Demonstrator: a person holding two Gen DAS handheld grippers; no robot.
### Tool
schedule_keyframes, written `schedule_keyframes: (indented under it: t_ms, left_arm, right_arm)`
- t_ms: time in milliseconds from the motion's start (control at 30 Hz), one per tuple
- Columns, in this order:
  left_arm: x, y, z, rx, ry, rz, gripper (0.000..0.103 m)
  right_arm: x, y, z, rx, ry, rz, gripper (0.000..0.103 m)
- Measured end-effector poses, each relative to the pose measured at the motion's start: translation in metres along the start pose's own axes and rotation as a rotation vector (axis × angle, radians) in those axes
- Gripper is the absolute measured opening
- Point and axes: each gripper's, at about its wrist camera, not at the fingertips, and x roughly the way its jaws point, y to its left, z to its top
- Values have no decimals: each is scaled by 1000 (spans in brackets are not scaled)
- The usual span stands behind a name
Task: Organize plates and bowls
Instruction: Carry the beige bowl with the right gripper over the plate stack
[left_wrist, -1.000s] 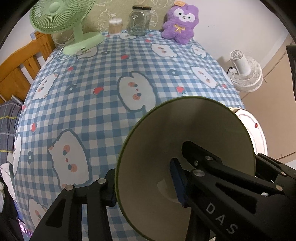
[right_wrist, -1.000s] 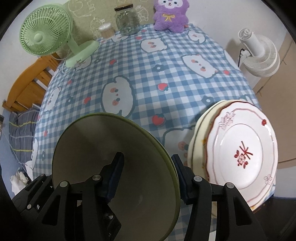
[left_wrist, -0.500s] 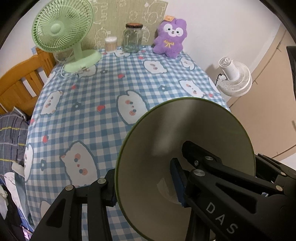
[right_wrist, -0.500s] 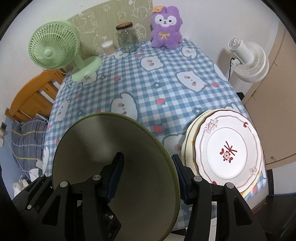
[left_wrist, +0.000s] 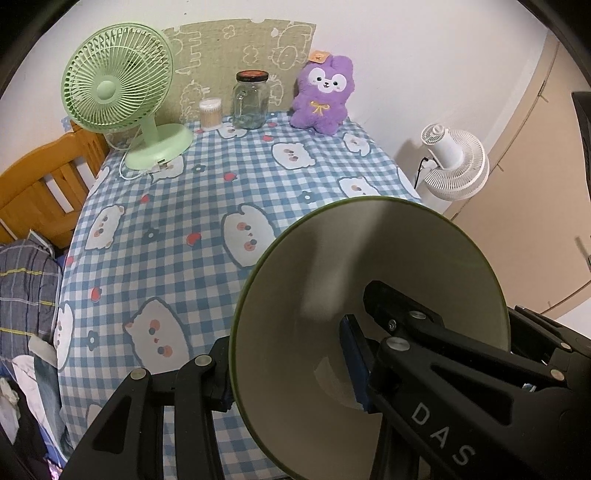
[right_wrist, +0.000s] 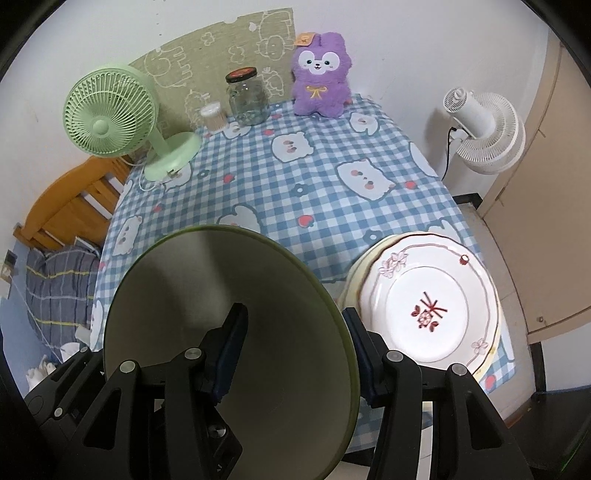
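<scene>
A wide cream bowl with a green rim (left_wrist: 369, 266) hangs tilted above the checked tablecloth (left_wrist: 177, 221), held from two sides. My left gripper (left_wrist: 288, 365) is shut on its left rim, one pad inside and one finger outside. The same bowl (right_wrist: 207, 280) fills the right wrist view, where my right gripper (right_wrist: 293, 350) is shut on its right rim. A stack of plates (right_wrist: 424, 302), topped by a white one with red flowers, lies at the table's near right corner, just right of the right gripper.
At the table's far edge stand a green desk fan (left_wrist: 118, 92), a cotton swab tub (left_wrist: 210, 112), a glass jar (left_wrist: 251, 99) and a purple plush toy (left_wrist: 321, 96). A white floor fan (right_wrist: 484, 136) stands right of the table, a wooden bed frame (left_wrist: 33, 184) left.
Both grippers have risen with the bowl; the table and the plate stack look smaller and farther below. Both grips are unchanged.
</scene>
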Motion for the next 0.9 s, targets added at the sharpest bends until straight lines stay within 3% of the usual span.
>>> schedule_keyframes:
  t_ms: [900]
  left_arm:
    - [41,-112,21,-141,26,37,47]
  right_arm:
    - [13,-116,35,-118,55,27,56]
